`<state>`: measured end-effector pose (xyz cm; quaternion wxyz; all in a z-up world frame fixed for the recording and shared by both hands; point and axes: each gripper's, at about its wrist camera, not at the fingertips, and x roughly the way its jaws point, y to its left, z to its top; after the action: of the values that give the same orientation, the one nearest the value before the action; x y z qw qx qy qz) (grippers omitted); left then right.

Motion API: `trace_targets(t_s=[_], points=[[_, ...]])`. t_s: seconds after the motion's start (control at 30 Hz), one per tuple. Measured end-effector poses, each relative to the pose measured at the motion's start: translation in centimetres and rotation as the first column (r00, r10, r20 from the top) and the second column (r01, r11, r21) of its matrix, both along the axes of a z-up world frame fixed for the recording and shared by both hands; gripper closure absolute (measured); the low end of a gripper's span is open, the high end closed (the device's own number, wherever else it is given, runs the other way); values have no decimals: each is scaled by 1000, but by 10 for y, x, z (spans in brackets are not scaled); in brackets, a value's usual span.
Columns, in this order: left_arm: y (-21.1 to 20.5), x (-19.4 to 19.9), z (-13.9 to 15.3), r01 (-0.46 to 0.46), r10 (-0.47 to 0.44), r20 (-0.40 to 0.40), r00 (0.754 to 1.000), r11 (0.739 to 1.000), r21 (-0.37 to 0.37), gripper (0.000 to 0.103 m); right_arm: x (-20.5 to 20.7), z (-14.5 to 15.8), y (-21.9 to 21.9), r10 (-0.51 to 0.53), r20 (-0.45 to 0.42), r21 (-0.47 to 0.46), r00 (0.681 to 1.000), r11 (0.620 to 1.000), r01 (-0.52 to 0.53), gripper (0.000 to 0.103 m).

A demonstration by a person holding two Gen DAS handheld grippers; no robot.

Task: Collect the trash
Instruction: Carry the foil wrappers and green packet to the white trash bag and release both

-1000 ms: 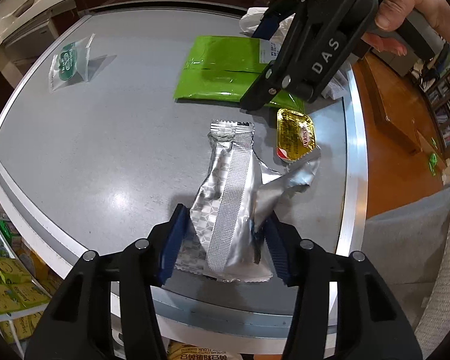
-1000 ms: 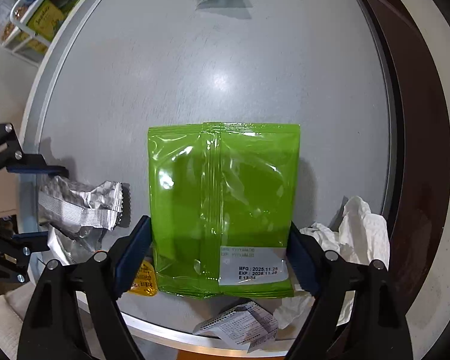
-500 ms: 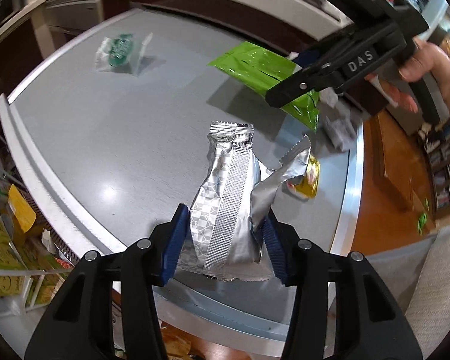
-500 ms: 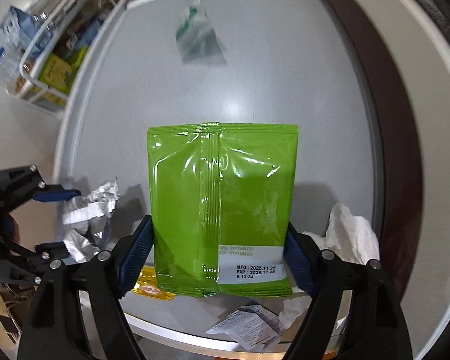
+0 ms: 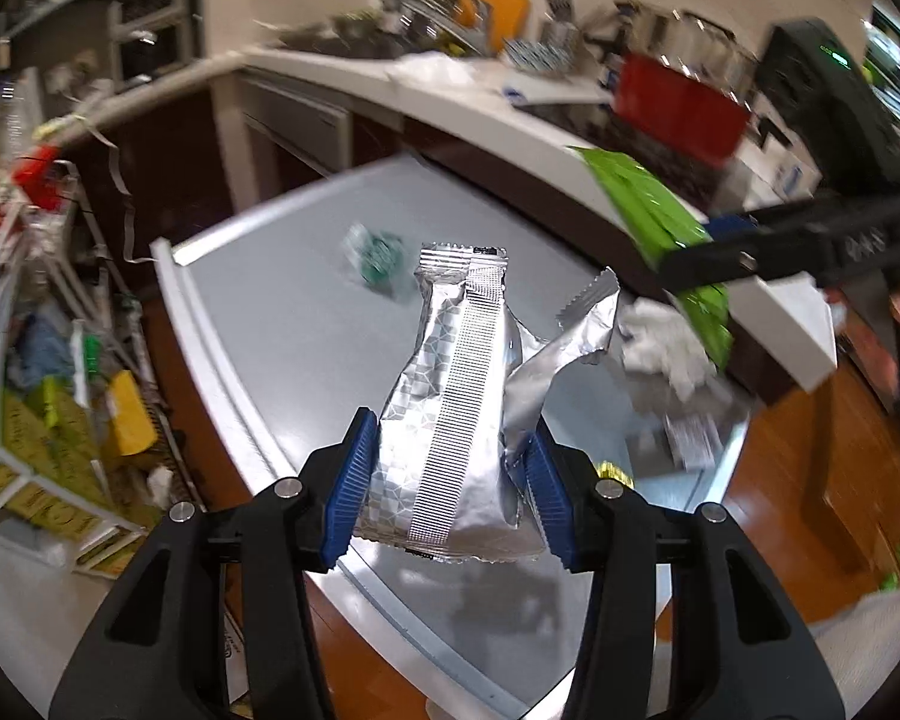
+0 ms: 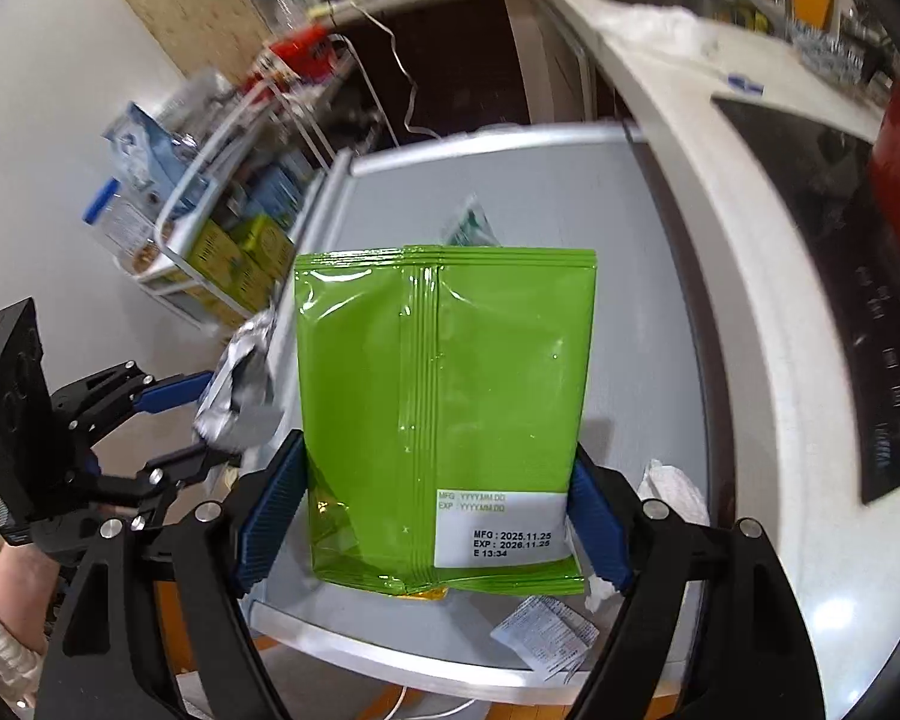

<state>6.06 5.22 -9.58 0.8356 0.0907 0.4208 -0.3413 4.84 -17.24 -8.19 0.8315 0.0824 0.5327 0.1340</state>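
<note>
A: Left gripper [image 5: 444, 498] first. Blue pads [image 5: 348, 480] pinch the lower sides of a crumpled silver wrapper [image 5: 456, 396]. The wrapper stands up between the fingers, clear of the grey table [image 5: 282, 324] below it.

B: Right gripper [image 6: 438, 516]?

A: Clamped on a green pouch [image 6: 444, 396] low on both side edges, jaws wide because the pouch is wide. The pouch is upright, white date label near the bottom right, lifted off the table.

B: What sits just under the right gripper?

A: A white printed receipt [image 6: 546, 636] on the table's near edge, right of the pouch bottom. A scrap of yellow packet [image 6: 426, 594] peeks out below the pouch. Crumpled white tissue [image 6: 672, 486] lies beside the right finger.

B: Further out from the grippers?

A: A small green-and-white sachet [image 6: 468, 228] on the table beyond the pouch top; in the left wrist view it is a blur past the top of the wrapper. Left of the right gripper, the left one shows from the side with the silver wrapper in it, a hand [image 6: 12, 588] in a cream sleeve behind it.

B: And far?

A: White counter [image 6: 720, 138] past the table, a wire rack [image 6: 210, 198] of boxes off to the left. All of it blurred.
</note>
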Motion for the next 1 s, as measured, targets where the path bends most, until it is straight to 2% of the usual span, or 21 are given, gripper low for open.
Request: trace_targets(t_s=[0.13, 0.27, 0.47, 0.57, 1.0], points=[[-2, -14, 23, -94, 94, 60, 994, 996, -13, 53, -21, 26, -3, 13, 68, 2, 998, 1000, -13, 24], [-4, -35, 42, -170, 171, 127, 977, 985, -14, 53, -47, 44, -6, 27, 126, -11, 992, 1000, -26, 24], [-5, -69, 64, -245, 253, 141, 957, 967, -72, 53, -76, 61, 1, 41, 179, -64, 983, 998, -30, 24], [-7, -84, 68, -255, 265, 148, 953, 964, -79, 53, -92, 66, 2, 51, 196, -94, 979, 995, -33, 24], [-15, -137, 80, -267, 280, 158, 947, 959, -98, 53, -141, 76, -8, 109, 223, -73, 969, 993, -95, 24]])
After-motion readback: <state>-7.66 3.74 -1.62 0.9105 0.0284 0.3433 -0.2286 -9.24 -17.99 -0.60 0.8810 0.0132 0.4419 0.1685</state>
